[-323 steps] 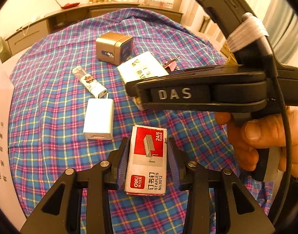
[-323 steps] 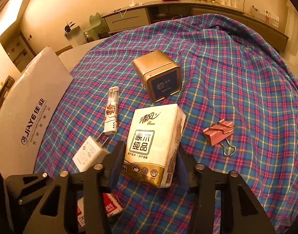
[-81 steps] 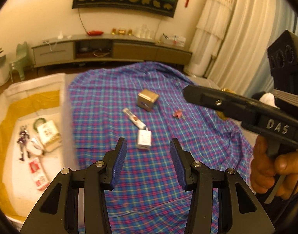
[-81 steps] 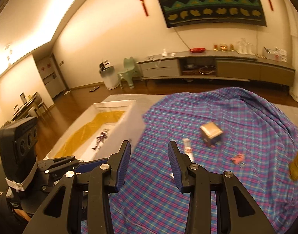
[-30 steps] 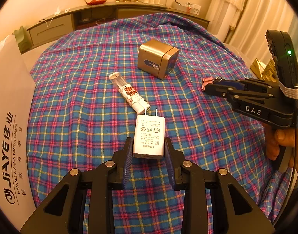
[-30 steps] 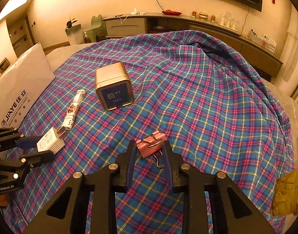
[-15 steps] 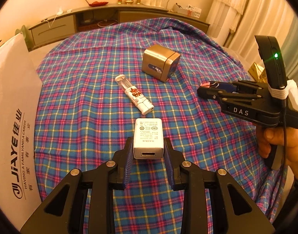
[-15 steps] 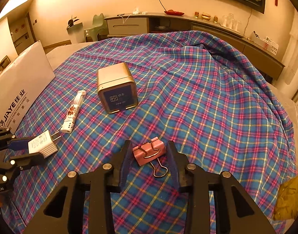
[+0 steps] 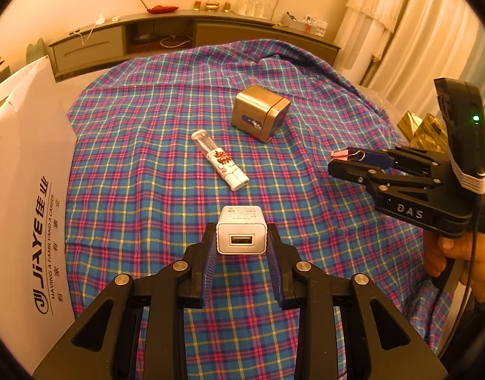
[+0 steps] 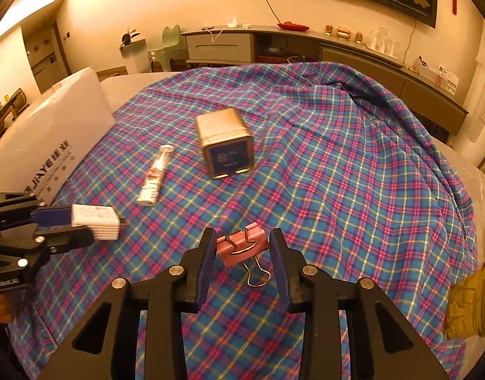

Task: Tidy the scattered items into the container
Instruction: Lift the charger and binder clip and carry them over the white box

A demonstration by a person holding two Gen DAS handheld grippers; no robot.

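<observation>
Presently itemised:

- Left tool (image 9: 241, 231) – jaws part-open and closed on a white charger (image 9: 241, 232). Both pads press its sides, and its USB socket faces the camera. In the right wrist view the charger (image 10: 95, 218) sits at the tip of this tool (image 10: 84, 224), raised off the checked cloth (image 10: 337, 174).
- Right tool (image 10: 242, 240) – its jaws have just been opening, and they stand part-open. A pink binder clip (image 10: 244, 248) is between them with the pads at its two ends, and one wire handle hangs below. In the left wrist view the clip (image 9: 347, 153) shows at the tip of this tool (image 9: 337, 161), carried above the cloth (image 9: 147, 190). A hand (image 9: 455, 253) grips the handle.
- Gold tin (image 9: 260, 112) – cube-shaped, lying on the cloth toward the far side, its dark blue label (image 10: 228, 158) facing the right camera.
- White tube (image 9: 220, 160) – red print and a clear cap, lying flat on the cloth. It is near the tin (image 10: 225, 145) and apart from it, on the box side in the right wrist view (image 10: 153, 174).
- White box (image 9: 30, 190) – the container, printed with lettering, standing at the left edge of the cloth and well apart from both tools. Its inside cannot be seen; its outer wall (image 10: 52, 133) faces the cameras.
- Gold wrapped parcel (image 10: 470, 304) – off the right edge of the cloth.
- Low sideboard (image 9: 195, 28) – along the far wall, with small ornaments on top.
</observation>
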